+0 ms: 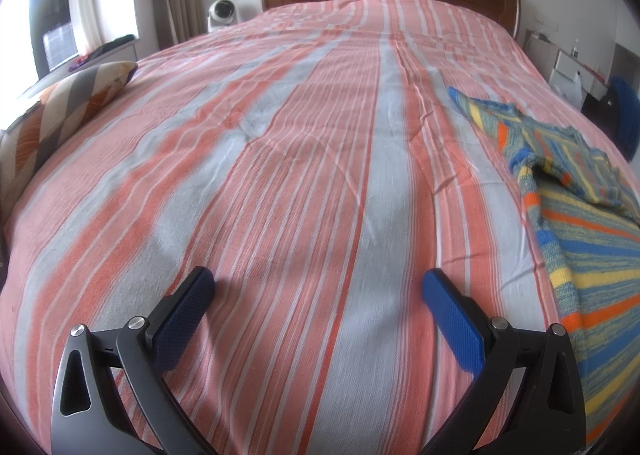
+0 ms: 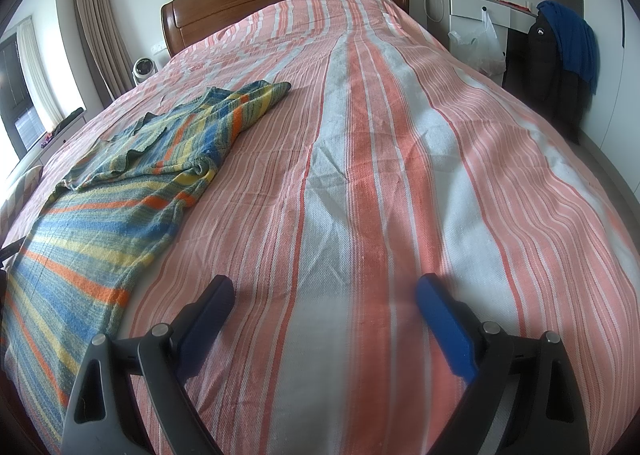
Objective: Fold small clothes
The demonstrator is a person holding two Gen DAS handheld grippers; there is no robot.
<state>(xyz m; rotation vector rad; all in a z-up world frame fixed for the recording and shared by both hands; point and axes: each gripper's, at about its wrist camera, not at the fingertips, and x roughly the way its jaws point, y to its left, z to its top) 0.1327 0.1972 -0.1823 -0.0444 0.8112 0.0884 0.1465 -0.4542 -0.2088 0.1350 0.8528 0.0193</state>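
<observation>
Between my two grippers lies the striped sweater on the bedspread; left gripper and right gripper both gape wide, holding nothing.

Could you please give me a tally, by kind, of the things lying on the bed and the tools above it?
Striped knitted garment: 1
Patterned pillow: 1
Tools, both open and empty: 2, the left tool and the right tool
Total: 4
</observation>
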